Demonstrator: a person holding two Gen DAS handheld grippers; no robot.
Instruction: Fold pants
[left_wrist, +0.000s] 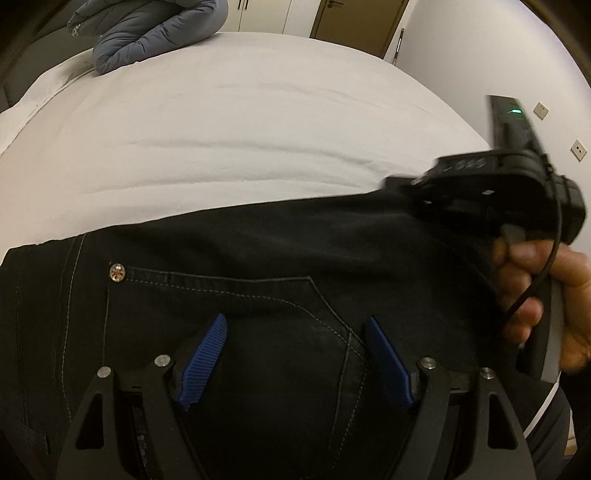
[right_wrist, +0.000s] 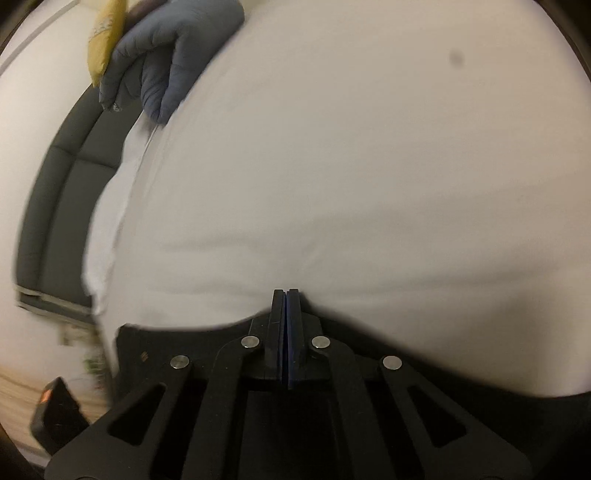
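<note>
Left view: pants pocket; right view: yellow cushion.

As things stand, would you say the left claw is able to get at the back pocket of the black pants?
Probably yes. The left claw is open right over the back pocket of the black pants, with nothing between them; the right claw is off to the side.

Black pants, white sheet, blue-grey jacket.
</note>
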